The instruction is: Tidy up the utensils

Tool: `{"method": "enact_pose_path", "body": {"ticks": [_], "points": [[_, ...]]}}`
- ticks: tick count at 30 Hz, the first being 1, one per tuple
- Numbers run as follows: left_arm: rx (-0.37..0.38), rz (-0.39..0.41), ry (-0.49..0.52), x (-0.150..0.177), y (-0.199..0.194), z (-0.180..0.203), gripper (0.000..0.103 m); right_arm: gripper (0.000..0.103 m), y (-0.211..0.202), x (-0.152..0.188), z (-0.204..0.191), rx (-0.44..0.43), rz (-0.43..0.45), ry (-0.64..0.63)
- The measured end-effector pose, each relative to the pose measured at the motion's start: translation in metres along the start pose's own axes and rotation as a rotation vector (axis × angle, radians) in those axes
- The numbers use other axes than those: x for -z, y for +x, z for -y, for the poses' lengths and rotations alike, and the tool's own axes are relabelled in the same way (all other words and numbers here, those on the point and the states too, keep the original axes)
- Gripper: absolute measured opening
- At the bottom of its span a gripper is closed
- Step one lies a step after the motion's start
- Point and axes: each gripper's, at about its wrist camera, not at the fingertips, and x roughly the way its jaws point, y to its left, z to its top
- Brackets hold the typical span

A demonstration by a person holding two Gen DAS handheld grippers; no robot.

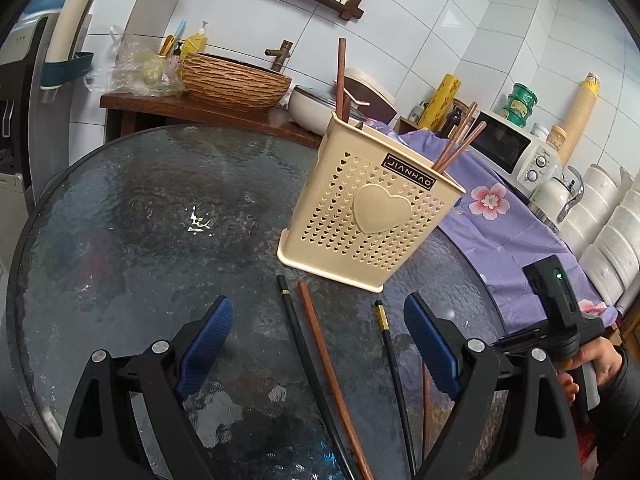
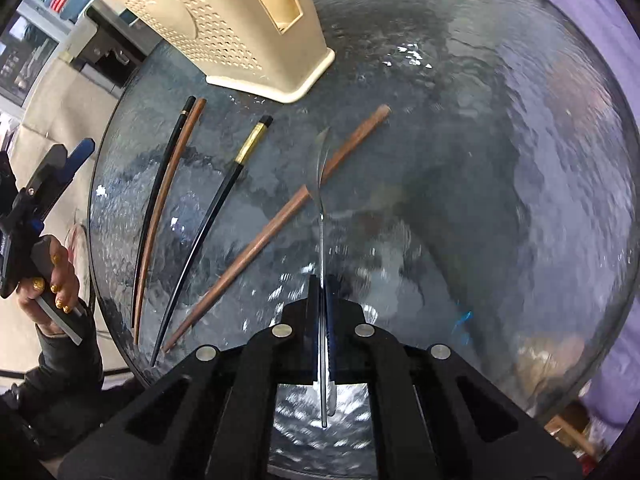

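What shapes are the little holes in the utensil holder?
Tiny hearts, all over the cream utensil holder; clearest in the left wrist view.

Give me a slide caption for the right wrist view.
Right gripper clamps a thin metal utensil above four loose chopsticks.

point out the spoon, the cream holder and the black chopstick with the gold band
spoon (image 2: 322, 184), right wrist view, on its thin metal handle ahead of the gripper
cream holder (image 1: 378, 208), left wrist view, on the raised heart on its front wall
black chopstick with the gold band (image 2: 249, 145), right wrist view, on the gold band

Left view low, level; right steeply downward; both share holder (image 1: 370, 216), table (image 1: 132, 208).
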Motion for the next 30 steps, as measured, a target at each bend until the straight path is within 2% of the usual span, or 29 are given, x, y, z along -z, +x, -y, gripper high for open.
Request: {"method": "enact_pose_path", "body": {"ticks": [2, 4, 5, 6, 7, 13, 15, 19, 23, 27, 29, 30], "points": [[-0.009, -0.008, 0.013, 0.002, 0.000, 0.001, 0.085, 0.004, -0.005, 0.010, -0.007, 0.020, 0.029, -0.029], [-0.026, -0.022, 0.023, 0.003, 0.000, 0.001, 0.085, 0.010, -0.010, 0.019, -0.014, 0.057, 0.066, -0.050], [-0.035, -0.029, 0.024, 0.004, 0.000, 0.001, 0.085, 0.026, -0.012, 0.021, -0.016, 0.071, 0.078, -0.058], [-0.042, -0.034, 0.024, 0.004, 0.001, 0.001, 0.086, 0.046, -0.015, 0.025, -0.017, 0.094, 0.098, -0.065], [-0.048, -0.040, 0.025, 0.005, 0.001, 0.000, 0.086, 0.051, -0.019, 0.028, -0.018, 0.103, 0.132, -0.065], [-0.105, -0.081, 0.052, 0.009, 0.001, -0.003, 0.086, 0.051, -0.025, 0.029, -0.026, 0.142, 0.220, -0.113], [-0.123, -0.100, 0.064, 0.010, 0.004, -0.004, 0.086, 0.051, -0.016, 0.027, -0.033, 0.187, 0.242, -0.157], [-0.185, -0.145, 0.123, 0.014, 0.011, -0.003, 0.086, 0.051, 0.005, 0.011, -0.035, 0.257, 0.233, -0.203], [-0.212, -0.203, 0.182, 0.019, 0.021, 0.002, 0.084, 0.051, 0.013, 0.007, -0.027, 0.239, 0.223, -0.189], [-0.211, -0.233, 0.200, 0.019, 0.034, 0.006, 0.075, 0.051, 0.017, 0.002, -0.027, 0.231, 0.236, -0.175], [-0.214, -0.254, 0.211, 0.019, 0.043, 0.009, 0.064, 0.050, 0.017, 0.002, -0.028, 0.236, 0.238, -0.164], [-0.212, -0.268, 0.215, 0.018, 0.048, 0.010, 0.062, 0.050, 0.017, 0.001, -0.028, 0.239, 0.238, -0.157]]}}
